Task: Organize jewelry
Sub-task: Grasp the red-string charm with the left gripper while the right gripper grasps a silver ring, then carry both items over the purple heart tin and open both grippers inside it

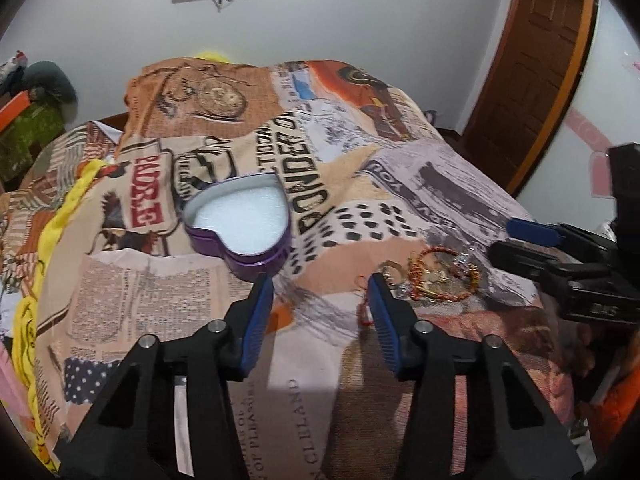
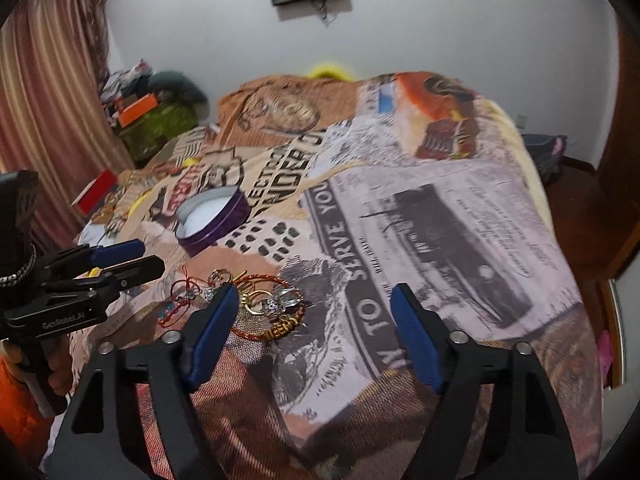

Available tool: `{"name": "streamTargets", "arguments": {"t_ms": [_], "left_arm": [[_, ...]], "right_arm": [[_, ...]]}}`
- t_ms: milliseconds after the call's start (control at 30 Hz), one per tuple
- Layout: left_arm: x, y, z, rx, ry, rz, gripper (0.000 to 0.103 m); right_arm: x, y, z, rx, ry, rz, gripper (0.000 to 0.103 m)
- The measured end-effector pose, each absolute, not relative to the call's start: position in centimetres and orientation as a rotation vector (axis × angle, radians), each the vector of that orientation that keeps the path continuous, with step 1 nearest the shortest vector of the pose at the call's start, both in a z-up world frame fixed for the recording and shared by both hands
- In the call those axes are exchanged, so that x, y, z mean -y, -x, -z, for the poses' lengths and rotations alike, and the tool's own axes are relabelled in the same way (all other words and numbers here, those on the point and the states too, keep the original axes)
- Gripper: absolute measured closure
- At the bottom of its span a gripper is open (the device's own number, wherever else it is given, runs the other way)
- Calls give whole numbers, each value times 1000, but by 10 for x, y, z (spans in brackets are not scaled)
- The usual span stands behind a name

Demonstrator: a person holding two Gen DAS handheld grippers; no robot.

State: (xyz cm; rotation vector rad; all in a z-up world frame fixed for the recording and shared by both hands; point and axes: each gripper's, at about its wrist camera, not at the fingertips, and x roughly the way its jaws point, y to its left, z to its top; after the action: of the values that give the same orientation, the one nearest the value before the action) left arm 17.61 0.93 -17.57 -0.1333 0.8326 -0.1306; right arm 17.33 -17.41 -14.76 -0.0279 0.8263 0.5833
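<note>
An open purple heart-shaped tin [image 1: 240,224] with white padding lies on the printed bedspread, also in the right wrist view [image 2: 212,216]. A tangle of jewelry [image 1: 440,276], red and gold bangle, rings and red cord, lies to the tin's right; in the right wrist view the jewelry [image 2: 268,304] sits beside my right gripper's left finger. My left gripper [image 1: 320,296] is open and empty, just in front of the tin, and it shows from the side in the right wrist view [image 2: 132,258]. My right gripper [image 2: 312,308] is open and empty; it shows at the right edge of the left wrist view [image 1: 516,240].
The printed bedspread [image 2: 440,220] covers the whole bed. A yellow cloth [image 1: 40,272] lies along the left edge. A green box with an orange lid [image 2: 156,120] and curtains stand at far left, a wooden door [image 1: 536,60] at right.
</note>
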Motion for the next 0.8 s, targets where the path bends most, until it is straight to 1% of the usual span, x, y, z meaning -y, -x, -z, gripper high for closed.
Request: {"name": "streamTargets", "arguments": {"t_ms": [67,133,200,300,367,400,433,500,567,633,667,800], "left_arm": [[-7,-178,178,-842,137,148,61],[-5,-180,182,-859,151,171,69],[-6,-183,187,-877,182,202,73],[-9,-186,193,-895,225,223,76],[-9,-187,194,-895,234,226,79],[-9,-187,195,-894,242,233,82],[-9,-187,195,-895,247,240,88],[-6,-187,197,-900,251,256,94],[-4,-186,198,-898,243,257,97],[-2,-186,197,-896,238,259,101],[-2,-186,197,-895,239,260,102],[-1,-183,190,-875,241,260,103]], "right_arm": [[170,-178,151,-850,41,-602,35],[167,-180,155,-867,50,-618,37],[164,-181,158,-879,64,-630,39],[158,-183,162,-897,90,-643,44],[155,-185,164,-903,103,-645,44],[154,-184,165,-904,106,-645,45],[153,-185,167,-907,109,-648,50],[151,-185,169,-912,120,-651,56],[149,-185,169,-907,130,-650,60],[148,-185,169,-904,135,-649,72],[148,-185,169,-905,135,-652,76],[148,-185,168,-899,137,-655,76]]}}
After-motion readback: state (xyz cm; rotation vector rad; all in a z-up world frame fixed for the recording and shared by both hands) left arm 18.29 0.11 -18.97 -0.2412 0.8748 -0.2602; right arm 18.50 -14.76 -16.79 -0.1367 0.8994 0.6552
